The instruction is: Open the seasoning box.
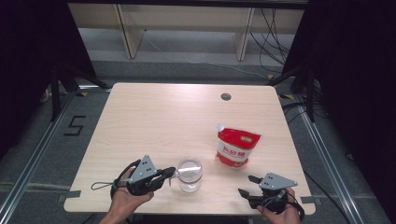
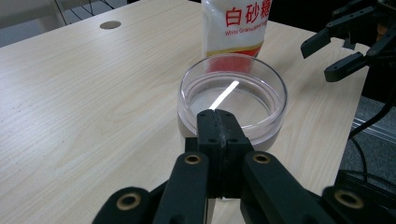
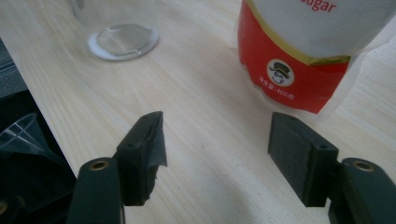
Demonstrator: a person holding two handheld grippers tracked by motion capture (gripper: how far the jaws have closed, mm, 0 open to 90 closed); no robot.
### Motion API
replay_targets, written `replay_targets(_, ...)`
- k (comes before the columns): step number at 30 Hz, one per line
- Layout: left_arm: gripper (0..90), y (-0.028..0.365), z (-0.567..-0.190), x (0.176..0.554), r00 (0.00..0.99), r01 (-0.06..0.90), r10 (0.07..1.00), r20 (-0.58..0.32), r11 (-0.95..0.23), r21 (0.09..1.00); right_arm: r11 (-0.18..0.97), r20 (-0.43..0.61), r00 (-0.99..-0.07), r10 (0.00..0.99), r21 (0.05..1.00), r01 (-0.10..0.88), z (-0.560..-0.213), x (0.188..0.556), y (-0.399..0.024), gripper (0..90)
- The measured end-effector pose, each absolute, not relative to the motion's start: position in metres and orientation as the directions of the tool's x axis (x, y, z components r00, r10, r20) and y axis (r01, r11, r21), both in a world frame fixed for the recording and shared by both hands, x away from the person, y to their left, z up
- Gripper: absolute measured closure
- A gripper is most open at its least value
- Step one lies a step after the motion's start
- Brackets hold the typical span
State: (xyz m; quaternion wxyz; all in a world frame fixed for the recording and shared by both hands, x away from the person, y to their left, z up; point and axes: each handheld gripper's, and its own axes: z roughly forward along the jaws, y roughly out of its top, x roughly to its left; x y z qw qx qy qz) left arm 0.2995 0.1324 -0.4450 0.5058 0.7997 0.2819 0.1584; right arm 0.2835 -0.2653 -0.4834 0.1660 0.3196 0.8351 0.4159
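A clear glass jar (image 1: 189, 175) stands near the table's front edge, with a little white residue at its base (image 3: 122, 39). My left gripper (image 1: 172, 175) lies level at the jar's left side. It is shut, its two pads pressed flat together at the jar's near rim (image 2: 219, 119), and nothing shows between them. A red and white pouch of white sugar (image 1: 236, 147) stands upright to the right of and behind the jar (image 2: 233, 93). My right gripper (image 1: 245, 184) is at the front right, open, its jaws (image 3: 217, 126) wide apart over bare wood, short of the pouch (image 3: 299, 56).
The light wooden table (image 1: 154, 121) has a round cable hole (image 1: 226, 96) at the back. Both hands sit at its front edge. Black curtains and stands flank it, and a wooden frame with cables stands behind. A clear cone-shaped thing (image 3: 21, 135) shows off the table's edge.
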Motion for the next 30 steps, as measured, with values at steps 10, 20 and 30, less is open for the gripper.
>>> replay_targets(10,89.3,0.132,-0.447,0.299,0.787,0.291,0.615,-0.043,-0.309,0.906,0.4,-0.001,-0.757,0.654,0.849,0.344,-0.473,0.28,-0.252,57.9)
replay_targets(20,89.2,0.135,-0.449,0.299,0.795,0.264,0.607,-0.018,-0.32,0.91,0.429,-0.045,-0.794,0.606,0.859,0.279,-0.47,0.28,-0.228,68.8)
replay_targets(30,89.2,0.135,-0.45,0.298,0.795,0.248,0.606,-0.001,-0.323,0.913,0.428,-0.054,-0.807,0.588,0.867,0.255,-0.467,0.288,-0.217,75.8)
